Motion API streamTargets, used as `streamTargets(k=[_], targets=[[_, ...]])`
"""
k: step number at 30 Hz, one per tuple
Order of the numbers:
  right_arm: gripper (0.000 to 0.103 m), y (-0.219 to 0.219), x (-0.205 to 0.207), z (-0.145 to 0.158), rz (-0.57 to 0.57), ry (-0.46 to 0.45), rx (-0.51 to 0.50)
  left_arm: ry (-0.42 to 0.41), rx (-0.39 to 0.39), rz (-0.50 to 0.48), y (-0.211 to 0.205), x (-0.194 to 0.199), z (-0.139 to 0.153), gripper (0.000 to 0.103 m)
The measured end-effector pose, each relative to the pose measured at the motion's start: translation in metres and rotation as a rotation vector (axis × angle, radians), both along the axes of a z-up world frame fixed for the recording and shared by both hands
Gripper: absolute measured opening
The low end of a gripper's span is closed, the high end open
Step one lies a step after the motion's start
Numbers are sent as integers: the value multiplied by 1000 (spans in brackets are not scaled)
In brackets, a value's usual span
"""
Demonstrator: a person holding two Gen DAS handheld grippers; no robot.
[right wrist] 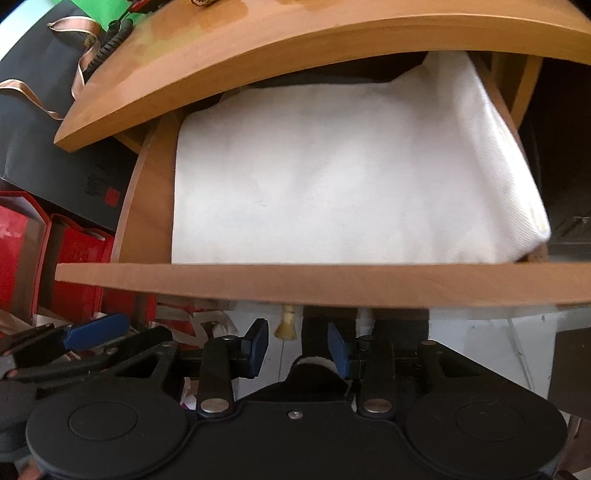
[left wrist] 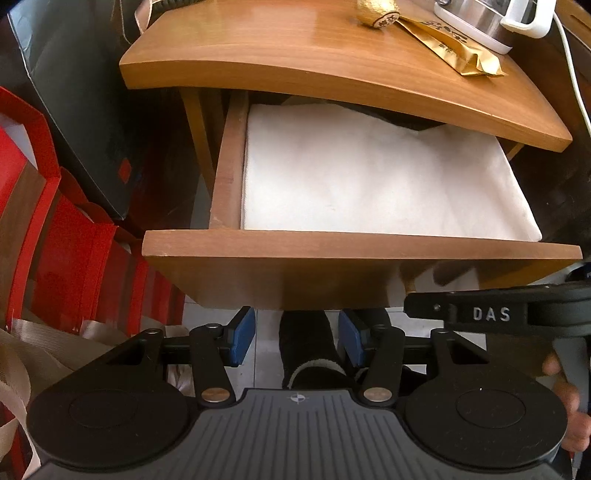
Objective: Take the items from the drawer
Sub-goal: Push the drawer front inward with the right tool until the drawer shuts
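The wooden drawer [left wrist: 332,245] is pulled out from under the tabletop. A folded white cloth [left wrist: 369,173] fills it; something dark lies behind it under the tabletop. The cloth also shows in the right wrist view [right wrist: 332,184], inside the drawer [right wrist: 332,282]. My left gripper [left wrist: 296,341] is open and empty, below and in front of the drawer front. My right gripper [right wrist: 297,347] is open and empty, also just below the drawer front. The right gripper's body shows at the right of the left wrist view [left wrist: 491,314].
On the tabletop [left wrist: 258,40] stand a kettle [left wrist: 487,18] and gold packets [left wrist: 450,48]. Red boxes [left wrist: 55,258] and a black box [left wrist: 74,92] stand left of the cabinet. Ribbon handles [left wrist: 14,369] lie at lower left. A foot [left wrist: 310,354] is on the floor below.
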State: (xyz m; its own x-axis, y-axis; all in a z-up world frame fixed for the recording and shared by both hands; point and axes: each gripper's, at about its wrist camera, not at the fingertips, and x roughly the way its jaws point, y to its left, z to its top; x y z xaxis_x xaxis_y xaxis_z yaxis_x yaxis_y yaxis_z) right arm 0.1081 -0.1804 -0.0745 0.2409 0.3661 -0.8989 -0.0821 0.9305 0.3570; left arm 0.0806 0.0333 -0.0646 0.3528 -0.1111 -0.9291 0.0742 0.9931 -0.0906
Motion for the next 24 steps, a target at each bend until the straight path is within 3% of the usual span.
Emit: streamTargets(k=[5,9,12,24], targets=[[32,8,7,-9,2,42,-5,6,-6,7,2,3,-1,53],[20,12,10,-14,-2,63,-12,8,-2,10,4,5,-2,53],[17,13,13,-18,-11,87,-10,9,-2,13,5,7,-2,53],[14,19,18,-25,-22,138,-23,3,0,16,5,14,1,52]])
